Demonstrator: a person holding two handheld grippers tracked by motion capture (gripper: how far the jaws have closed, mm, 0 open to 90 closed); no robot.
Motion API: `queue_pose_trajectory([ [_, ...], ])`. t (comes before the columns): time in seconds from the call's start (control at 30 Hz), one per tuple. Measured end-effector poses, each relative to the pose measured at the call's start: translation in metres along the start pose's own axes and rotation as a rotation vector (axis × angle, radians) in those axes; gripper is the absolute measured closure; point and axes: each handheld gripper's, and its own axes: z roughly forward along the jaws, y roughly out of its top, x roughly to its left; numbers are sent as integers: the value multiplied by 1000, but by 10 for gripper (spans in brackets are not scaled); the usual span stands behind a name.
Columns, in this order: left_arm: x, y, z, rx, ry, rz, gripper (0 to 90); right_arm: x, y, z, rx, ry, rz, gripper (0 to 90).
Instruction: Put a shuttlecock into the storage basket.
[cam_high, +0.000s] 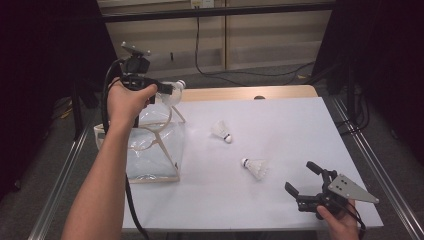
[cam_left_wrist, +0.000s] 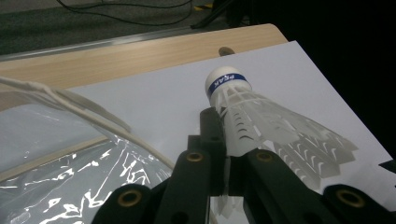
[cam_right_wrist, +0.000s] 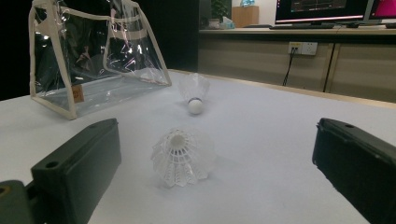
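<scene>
White table with a bare wooden strip along the far edge. Lying on it: a clear plastic bag with cream trim at the left side, one shuttlecock near the middle, on its side, and a second shuttlecock nearer the front, also tipped over, well apart from the bag and near the first.

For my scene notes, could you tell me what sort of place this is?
Probably a lab or office workspace: a white table on a metal frame, monitors on a back counter, and wall sockets with trailing cables.
</scene>
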Motion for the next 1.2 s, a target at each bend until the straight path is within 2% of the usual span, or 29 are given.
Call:
queue_pose_trajectory([
  [0.17,4,0,-3,-6,-5,-15,899,1,0,0,-3,0,7,9],
  [0.67,13,0,-10,-3,26,-14,899,0,0,0,0,-3,6,9],
  [1.0,22,-1,-16,-17,49,-33,899,0,0,0,0,-3,11,9],
  [1.2,27,-2,-18,-12,62,-31,899,0,0,0,2,-2,7,9],
])
